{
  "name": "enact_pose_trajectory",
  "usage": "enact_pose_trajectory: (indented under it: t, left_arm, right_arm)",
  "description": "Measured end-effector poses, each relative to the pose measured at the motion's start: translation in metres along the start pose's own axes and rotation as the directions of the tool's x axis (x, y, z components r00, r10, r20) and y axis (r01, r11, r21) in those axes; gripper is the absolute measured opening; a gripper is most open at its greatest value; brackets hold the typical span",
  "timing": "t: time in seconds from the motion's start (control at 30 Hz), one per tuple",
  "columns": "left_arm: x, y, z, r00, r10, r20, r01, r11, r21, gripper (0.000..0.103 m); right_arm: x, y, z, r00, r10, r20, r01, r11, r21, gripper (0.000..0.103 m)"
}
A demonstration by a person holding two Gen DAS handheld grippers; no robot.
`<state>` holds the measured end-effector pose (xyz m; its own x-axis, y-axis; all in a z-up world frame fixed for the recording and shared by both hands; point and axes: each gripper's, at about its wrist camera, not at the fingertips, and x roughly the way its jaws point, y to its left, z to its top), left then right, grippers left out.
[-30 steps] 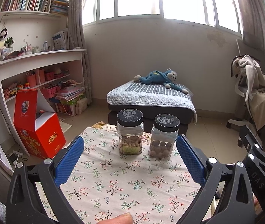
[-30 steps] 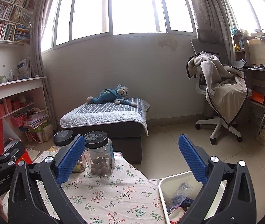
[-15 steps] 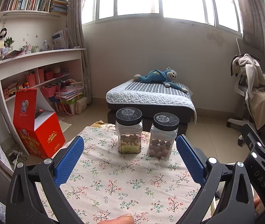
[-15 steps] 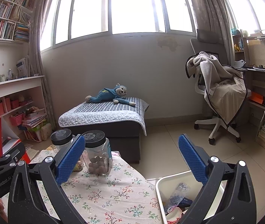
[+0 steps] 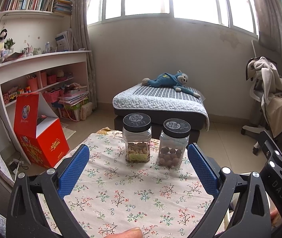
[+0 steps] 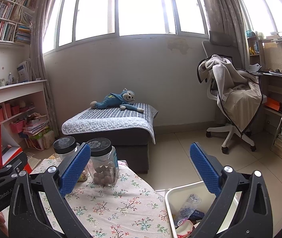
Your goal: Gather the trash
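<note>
My left gripper [image 5: 139, 170] is open and empty above a table with a floral cloth [image 5: 133, 194]. My right gripper [image 6: 141, 168] is open and empty, held over the table's right edge. A white bin [image 6: 170, 196] stands on the floor right of the table and holds trash: a crumpled clear plastic bottle [image 6: 188, 204] and wrappers [image 6: 184, 228]. No loose trash shows on the cloth. The right gripper's body [image 5: 280, 178] shows at the right of the left wrist view.
Two clear jars with black lids stand at the table's far edge: one with nuts [image 5: 137, 138], one with brown balls [image 5: 173, 143], also in the right view [image 6: 103, 164]. A low bed [image 5: 160, 107], a red box [image 5: 39, 136], shelves [image 5: 41, 73] and a draped chair [image 6: 234, 103] surround the table.
Both views have drifted slightly; the jars sit a little lower and nearer in the frames. Both grippers stay open and empty.
</note>
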<state>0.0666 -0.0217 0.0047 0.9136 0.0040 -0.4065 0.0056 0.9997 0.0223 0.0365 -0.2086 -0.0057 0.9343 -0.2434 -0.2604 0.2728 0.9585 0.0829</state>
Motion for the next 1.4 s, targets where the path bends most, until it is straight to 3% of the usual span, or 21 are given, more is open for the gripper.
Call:
enact_pose_trajectory:
  t: [1.17,1.4]
  left_arm:
    - [-0.0022,0.0015,-0.0033,1.000,0.005,0.020,-0.005,1.000,0.003,0.096]
    - [-0.0053,0.0022,-0.0031,0.999,-0.030,0.043,0.030,1.000,-0.002,0.084]
  right_arm:
    - [0.0013,-0.0004,-0.0010,1.000,-0.002,-0.003,0.002,1.000,-0.004,0.096]
    - [0.0020,-0.0022,-0.0021,1.000,-0.001,-0.005,0.001,1.000,-0.007,0.096]
